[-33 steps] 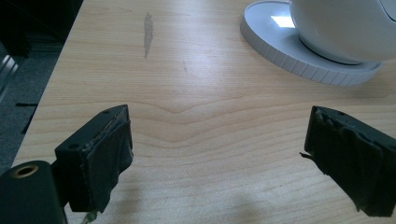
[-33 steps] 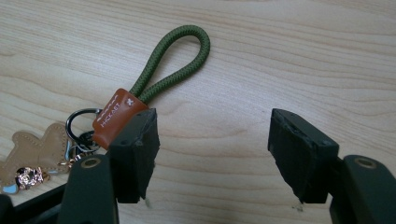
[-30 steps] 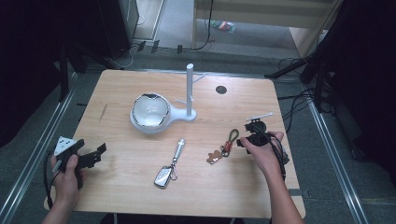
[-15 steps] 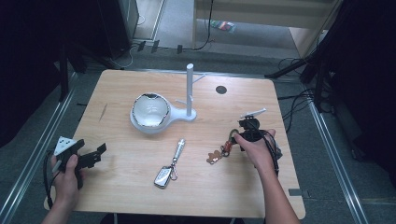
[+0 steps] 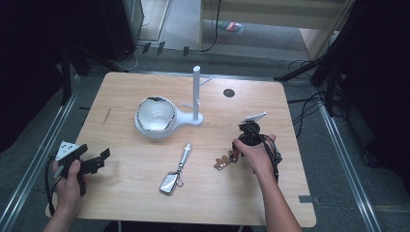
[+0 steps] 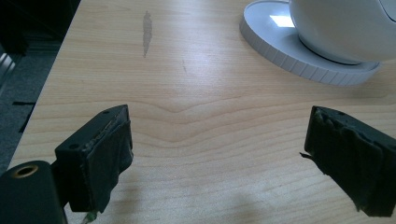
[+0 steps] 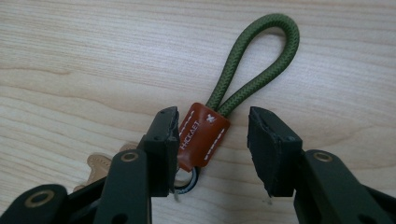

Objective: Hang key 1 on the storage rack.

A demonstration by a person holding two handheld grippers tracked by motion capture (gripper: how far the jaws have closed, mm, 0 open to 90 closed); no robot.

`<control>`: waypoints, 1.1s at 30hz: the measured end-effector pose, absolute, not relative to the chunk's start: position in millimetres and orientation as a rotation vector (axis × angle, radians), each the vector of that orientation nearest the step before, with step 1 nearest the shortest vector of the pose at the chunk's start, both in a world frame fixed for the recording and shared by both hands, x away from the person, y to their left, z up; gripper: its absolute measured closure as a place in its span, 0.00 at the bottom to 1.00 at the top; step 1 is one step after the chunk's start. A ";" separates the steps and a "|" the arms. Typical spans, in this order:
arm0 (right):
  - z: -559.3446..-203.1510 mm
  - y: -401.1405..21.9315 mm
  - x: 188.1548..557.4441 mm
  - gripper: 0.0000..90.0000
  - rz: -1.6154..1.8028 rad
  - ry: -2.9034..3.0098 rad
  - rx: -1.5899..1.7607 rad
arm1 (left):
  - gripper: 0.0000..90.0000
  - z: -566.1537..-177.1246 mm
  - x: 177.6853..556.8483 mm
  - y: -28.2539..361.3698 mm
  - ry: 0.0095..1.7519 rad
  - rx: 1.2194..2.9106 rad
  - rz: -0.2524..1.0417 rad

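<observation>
The right gripper [image 7: 212,149] is closing around the leather keychain [image 7: 201,135], not yet clamping; the left gripper [image 6: 217,158] is hovering wide open, empty.

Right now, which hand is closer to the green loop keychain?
Right. The right gripper has its fingers on both sides of the keychain; the left gripper hangs far across the table.

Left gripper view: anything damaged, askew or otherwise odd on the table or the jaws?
Minor wear only. The table has a dark smudge near its left edge, and the black covering on the fingers of the left gripper looks ragged and frayed. The white bowl sits squarely on its base.
</observation>
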State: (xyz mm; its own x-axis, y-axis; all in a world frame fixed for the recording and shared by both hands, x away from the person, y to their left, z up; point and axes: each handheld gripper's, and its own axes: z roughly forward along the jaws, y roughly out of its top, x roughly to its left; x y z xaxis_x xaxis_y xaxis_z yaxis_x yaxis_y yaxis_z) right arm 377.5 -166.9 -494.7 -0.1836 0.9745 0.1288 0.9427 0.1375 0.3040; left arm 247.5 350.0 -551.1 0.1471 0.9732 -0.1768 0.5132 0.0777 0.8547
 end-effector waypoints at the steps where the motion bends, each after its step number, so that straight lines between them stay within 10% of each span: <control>1: -495.0 -165.6 377.4 0.61 0.483 2.288 1.954 | 0.09 -551.1 247.6 350.0 1.487 1.558 0.667; 33: -505.6 -151.2 381.1 0.76 0.330 2.242 2.029 | 0.09 -551.2 248.5 350.3 1.496 1.564 0.663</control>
State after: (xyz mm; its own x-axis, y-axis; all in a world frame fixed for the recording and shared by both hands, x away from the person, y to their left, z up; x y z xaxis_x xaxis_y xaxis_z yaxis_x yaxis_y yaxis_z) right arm 381.1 -151.2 -505.6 -0.1075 0.9917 0.0706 0.9700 0.0890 0.2263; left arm 248.5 350.3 -551.2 0.1436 0.9737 -0.1770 0.5228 0.0773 0.8490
